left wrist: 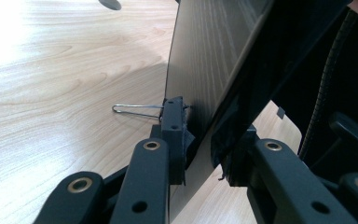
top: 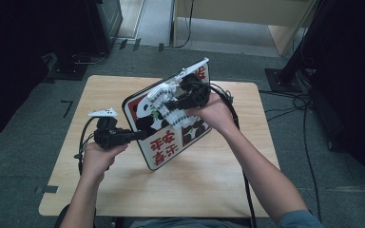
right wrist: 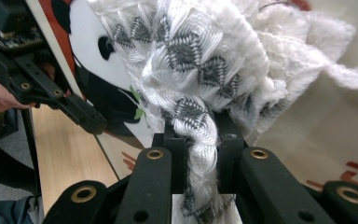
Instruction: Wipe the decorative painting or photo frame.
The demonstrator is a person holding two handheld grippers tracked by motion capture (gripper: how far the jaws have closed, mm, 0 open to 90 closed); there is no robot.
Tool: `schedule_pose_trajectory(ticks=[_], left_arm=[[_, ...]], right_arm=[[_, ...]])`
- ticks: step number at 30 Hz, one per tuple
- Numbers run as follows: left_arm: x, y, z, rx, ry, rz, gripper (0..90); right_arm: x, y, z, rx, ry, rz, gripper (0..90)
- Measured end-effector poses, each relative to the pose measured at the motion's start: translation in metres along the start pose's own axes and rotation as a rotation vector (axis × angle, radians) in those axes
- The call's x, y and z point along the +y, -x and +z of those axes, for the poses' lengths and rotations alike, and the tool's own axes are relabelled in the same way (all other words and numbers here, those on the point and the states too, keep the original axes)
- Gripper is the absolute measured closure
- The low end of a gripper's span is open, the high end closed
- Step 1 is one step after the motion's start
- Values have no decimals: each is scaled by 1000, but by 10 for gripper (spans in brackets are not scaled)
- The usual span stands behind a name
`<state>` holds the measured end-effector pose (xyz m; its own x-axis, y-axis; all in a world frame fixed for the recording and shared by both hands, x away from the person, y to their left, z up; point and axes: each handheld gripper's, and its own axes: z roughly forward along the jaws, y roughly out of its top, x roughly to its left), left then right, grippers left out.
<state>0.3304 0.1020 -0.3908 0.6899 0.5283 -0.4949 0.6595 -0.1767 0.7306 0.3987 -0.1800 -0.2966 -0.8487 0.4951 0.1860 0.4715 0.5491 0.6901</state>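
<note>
- Panda board [top: 164, 152] stands tilted on our table [top: 209, 180], its edge clamped by our left gripper [top: 140, 134]
- Right gripper [right wrist: 200, 140] pinches our white-grey cloth [right wrist: 191, 60] against it

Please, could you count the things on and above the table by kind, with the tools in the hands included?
Panda board: 1
White and grey cloth: 1
Handheld grippers: 2, left gripper and right gripper
Wire clip on the table: 1
Total: 5
</note>
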Motion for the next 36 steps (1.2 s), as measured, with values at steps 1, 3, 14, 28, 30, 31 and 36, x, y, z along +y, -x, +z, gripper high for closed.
schedule_pose_trajectory(ticks=[1, 3, 14, 28, 30, 31, 36], left_arm=[[0, 0, 0, 0, 0, 0, 750], [0, 0, 0, 0, 0, 1, 750], [0, 1, 0, 0, -1, 4, 750], [0, 1, 1, 0, -1, 4, 749], [0, 1, 1, 0, -1, 4, 749], [0, 1, 1, 0, -1, 4, 749], [0, 1, 1, -1, -2, 5, 748]], right_arm=[[-1, 0, 1, 1, -6, 0, 806], [-4, 1, 2, 2, -9, 2, 806], [-19, 2, 10, 10, -27, 17, 805], [-39, 4, 23, 25, -39, 33, 804], [-40, 4, 24, 24, -41, 35, 804], [-42, 4, 24, 26, -39, 37, 804], [-49, 4, 28, 29, -45, 43, 804]])
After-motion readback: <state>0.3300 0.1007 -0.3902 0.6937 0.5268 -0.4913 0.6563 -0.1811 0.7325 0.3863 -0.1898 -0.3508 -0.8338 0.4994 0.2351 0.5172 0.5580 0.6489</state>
